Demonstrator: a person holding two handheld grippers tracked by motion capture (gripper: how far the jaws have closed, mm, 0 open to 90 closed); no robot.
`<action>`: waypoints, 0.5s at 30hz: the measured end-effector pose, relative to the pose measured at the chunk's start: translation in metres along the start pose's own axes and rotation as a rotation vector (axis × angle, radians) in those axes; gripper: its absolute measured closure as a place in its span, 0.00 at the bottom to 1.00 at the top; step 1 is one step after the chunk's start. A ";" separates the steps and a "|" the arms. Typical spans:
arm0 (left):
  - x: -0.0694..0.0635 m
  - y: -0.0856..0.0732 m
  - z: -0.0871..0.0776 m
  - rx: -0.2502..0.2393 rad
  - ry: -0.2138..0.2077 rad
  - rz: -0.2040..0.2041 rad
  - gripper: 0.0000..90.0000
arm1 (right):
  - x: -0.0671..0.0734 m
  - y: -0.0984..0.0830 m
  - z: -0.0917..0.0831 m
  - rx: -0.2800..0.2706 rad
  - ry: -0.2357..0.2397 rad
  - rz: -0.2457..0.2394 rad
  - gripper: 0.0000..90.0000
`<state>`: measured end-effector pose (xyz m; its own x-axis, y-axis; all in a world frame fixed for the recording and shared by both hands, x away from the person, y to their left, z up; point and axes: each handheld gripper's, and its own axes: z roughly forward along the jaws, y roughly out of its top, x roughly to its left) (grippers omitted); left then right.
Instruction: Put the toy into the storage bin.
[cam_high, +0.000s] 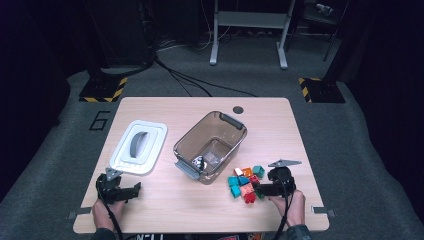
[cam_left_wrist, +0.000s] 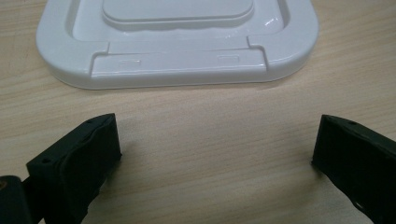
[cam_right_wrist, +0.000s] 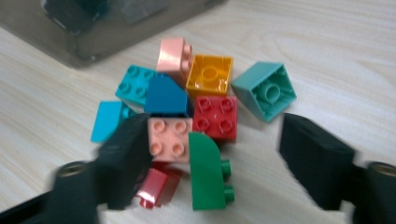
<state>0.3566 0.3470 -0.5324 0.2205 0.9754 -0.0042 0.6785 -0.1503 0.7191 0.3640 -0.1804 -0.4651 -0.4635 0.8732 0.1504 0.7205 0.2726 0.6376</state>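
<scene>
A pile of coloured bricks (cam_high: 245, 182) lies near the table's front right. My right gripper (cam_high: 265, 189) is low over that pile, held by a hand. In the right gripper view its jaws (cam_right_wrist: 217, 140) stand apart around a green brick (cam_right_wrist: 208, 172) and a pink brick (cam_right_wrist: 169, 140). The left jaw lies against the pink brick's edge, while the right jaw is clear of everything. A red brick (cam_right_wrist: 215, 116), an orange one (cam_right_wrist: 210, 74) and a teal one (cam_right_wrist: 265, 91) lie just beyond. My left gripper (cam_high: 131, 190) rests open at the front left, nothing between its jaws (cam_left_wrist: 217, 140).
A clear grey box (cam_high: 192, 135) with grey handles stands mid-table, a few small things in its bottom; its wall (cam_right_wrist: 93, 28) is just past the pile. A white lid (cam_high: 139, 146) lies left of it, close ahead of my left gripper (cam_left_wrist: 177, 42).
</scene>
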 end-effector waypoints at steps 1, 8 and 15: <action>0.000 0.000 0.000 0.001 0.000 0.001 0.01 | 0.001 -0.003 0.000 0.006 -0.001 0.005 0.37; 0.000 0.000 0.000 -0.004 0.000 -0.003 0.01 | 0.001 -0.017 0.006 0.054 -0.002 0.007 0.55; 0.000 0.000 0.000 -0.004 0.000 -0.003 0.01 | 0.002 -0.017 0.015 0.087 -0.018 -0.014 0.64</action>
<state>0.3566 0.3468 -0.5326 0.2182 0.9759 -0.0059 0.6766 -0.1469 0.7216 0.3589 -0.1768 -0.4867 -0.4651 0.8761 0.1273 0.7564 0.3185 0.5713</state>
